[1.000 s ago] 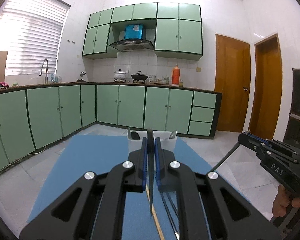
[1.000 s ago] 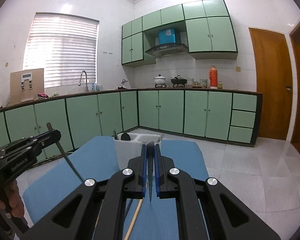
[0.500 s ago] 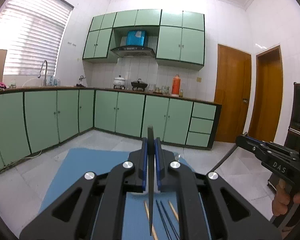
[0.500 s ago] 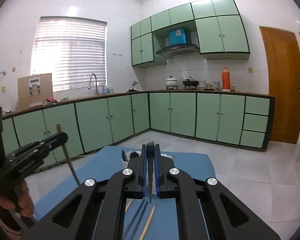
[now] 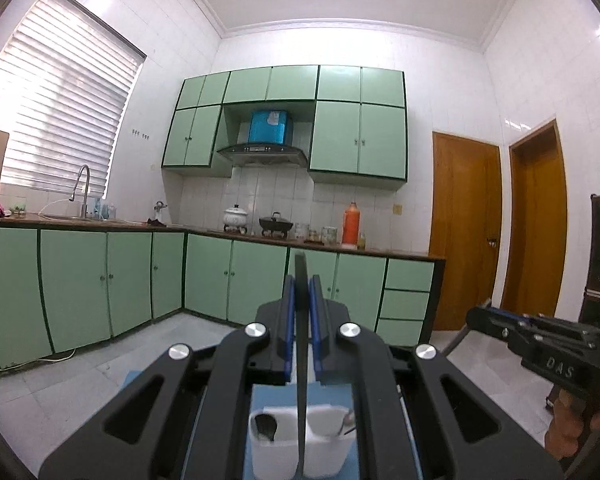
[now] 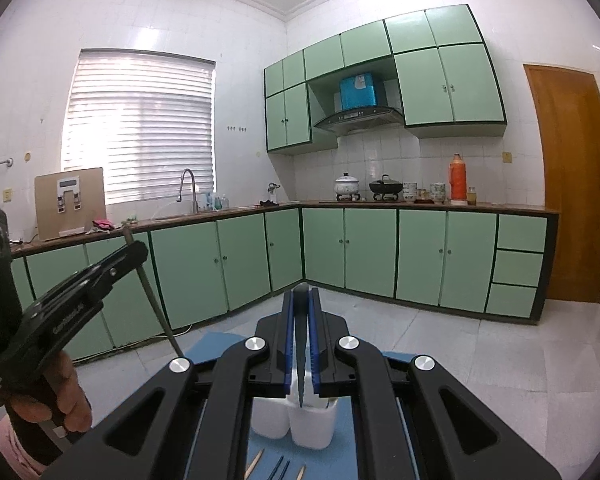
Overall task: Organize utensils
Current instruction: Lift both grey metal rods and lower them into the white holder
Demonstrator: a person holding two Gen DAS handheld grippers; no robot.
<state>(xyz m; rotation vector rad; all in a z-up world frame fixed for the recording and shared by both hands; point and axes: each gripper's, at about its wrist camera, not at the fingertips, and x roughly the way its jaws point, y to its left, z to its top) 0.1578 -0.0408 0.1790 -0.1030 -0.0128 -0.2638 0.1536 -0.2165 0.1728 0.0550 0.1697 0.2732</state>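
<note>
My left gripper [image 5: 301, 300] is shut on a dark chopstick [image 5: 301, 400] that hangs down over the white two-compartment utensil holder [image 5: 324, 452]. A dark spoon [image 5: 265, 426] sits in its left compartment, a metal spoon [image 5: 347, 428] in its right. My right gripper [image 6: 300, 312] is shut on a dark serrated knife [image 6: 300, 364] pointing down above the holder [image 6: 312, 428]. Loose chopsticks [image 6: 278, 470] lie on the blue mat [image 6: 208, 344] before the holder. The left gripper also shows in the right wrist view [image 6: 134, 250], the right gripper in the left wrist view [image 5: 476, 316].
The blue mat covers a low table on a tiled floor [image 6: 480, 360]. Green cabinets [image 5: 100, 280] line the far walls under a counter with pots and an orange flask [image 5: 351, 224]. Wooden doors [image 5: 464, 236] stand at the right.
Both grippers have risen and tilted upward with their utensils. The holder now lies low in both views, just under the fingers.
</note>
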